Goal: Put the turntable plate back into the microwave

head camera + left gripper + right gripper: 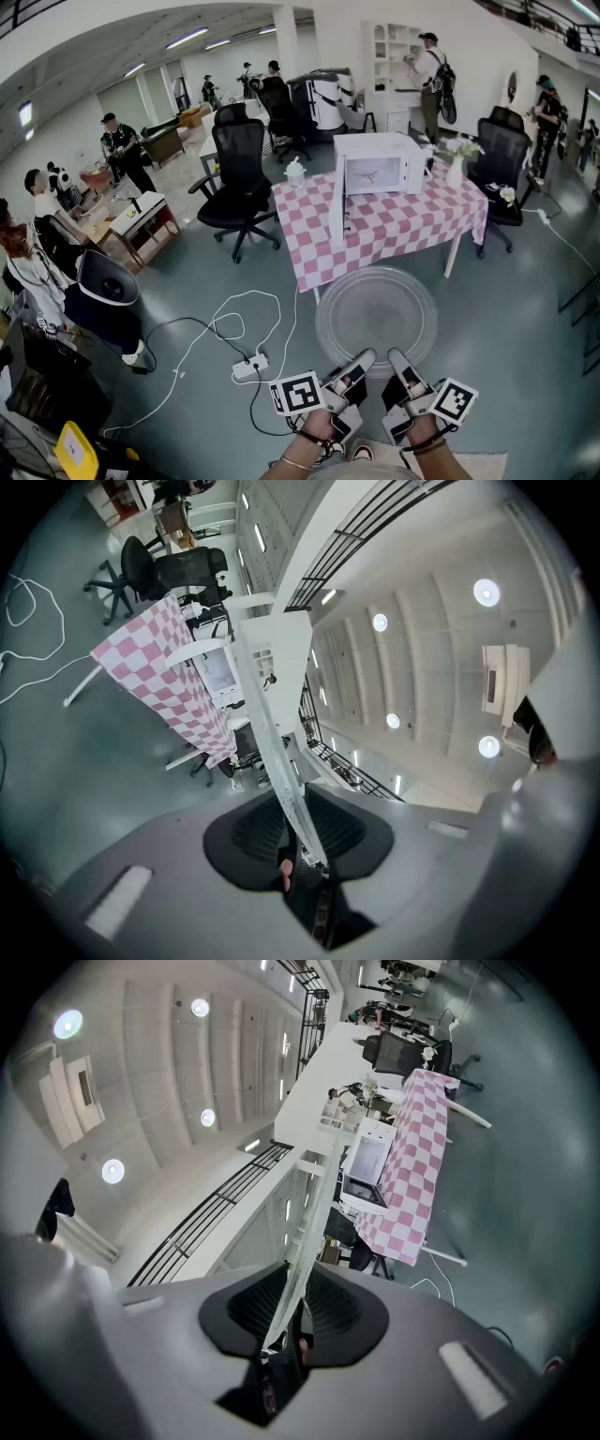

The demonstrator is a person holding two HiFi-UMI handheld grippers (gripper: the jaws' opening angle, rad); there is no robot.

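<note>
A clear glass turntable plate (377,314) hangs flat in the air in front of me, held by its near rim. My left gripper (356,367) is shut on the rim at the near left, and my right gripper (397,366) is shut on it just to the right. In each gripper view the plate shows edge-on as a pale band (281,761) (302,1269) between the dark pads. The white microwave (378,163) stands on the pink checked table (375,230) ahead, its door (337,204) swung open to the left.
A white vase with flowers (456,169) stands right of the microwave and a small white cup (295,172) to its left. Black office chairs (239,178) flank the table. A white cable and power strip (248,367) lie on the floor at left. Several people stand about the room.
</note>
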